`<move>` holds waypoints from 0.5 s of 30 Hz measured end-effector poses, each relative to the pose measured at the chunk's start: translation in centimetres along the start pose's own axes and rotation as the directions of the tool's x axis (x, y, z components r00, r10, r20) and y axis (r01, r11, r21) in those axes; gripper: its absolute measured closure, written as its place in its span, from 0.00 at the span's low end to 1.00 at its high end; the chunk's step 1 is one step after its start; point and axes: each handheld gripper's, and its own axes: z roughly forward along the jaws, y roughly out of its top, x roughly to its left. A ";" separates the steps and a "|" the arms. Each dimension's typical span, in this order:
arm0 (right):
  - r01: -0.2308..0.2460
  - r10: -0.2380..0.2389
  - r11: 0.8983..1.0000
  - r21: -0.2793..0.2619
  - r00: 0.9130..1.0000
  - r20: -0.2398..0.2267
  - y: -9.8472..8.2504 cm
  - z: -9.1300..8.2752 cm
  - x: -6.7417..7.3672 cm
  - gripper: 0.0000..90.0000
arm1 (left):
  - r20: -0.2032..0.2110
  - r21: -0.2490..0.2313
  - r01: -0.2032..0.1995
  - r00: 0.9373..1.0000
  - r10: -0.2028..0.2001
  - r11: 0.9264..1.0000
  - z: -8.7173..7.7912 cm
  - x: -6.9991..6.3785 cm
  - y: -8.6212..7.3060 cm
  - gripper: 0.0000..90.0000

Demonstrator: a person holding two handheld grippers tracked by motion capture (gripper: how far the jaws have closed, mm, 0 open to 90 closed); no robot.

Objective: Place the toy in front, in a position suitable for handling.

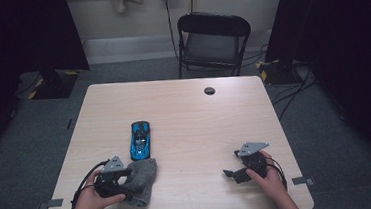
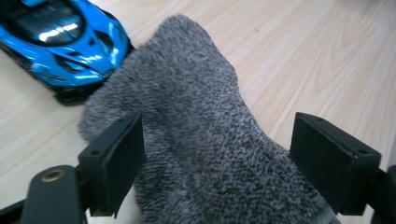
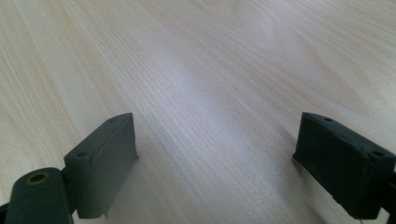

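Note:
A grey fuzzy sock (image 1: 142,180) lies flat near the table's front left, its far end touching the rear of a blue toy car (image 1: 140,139). My left gripper (image 1: 124,182) is open, its jaws standing wide on either side of the sock (image 2: 205,140) without squeezing it. The blue car (image 2: 60,42) shows at the upper left of the left gripper view. My right gripper (image 1: 231,168) is open low over bare wood at the front right. Nothing lies between its jaws (image 3: 215,154).
The light wooden table (image 1: 200,128) has a round dark cable hole (image 1: 209,90) near its far edge. A black folding chair (image 1: 212,42) stands behind the table. Dark curtains hang at both sides, and cables lie on the grey floor.

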 end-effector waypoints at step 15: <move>0.000 0.000 1.000 0.000 1.000 0.000 0.0 0.0 0.0 0.13 | -0.010 0.059 -0.011 1.000 0.012 0.998 1.6 -0.5 -0.5 0.36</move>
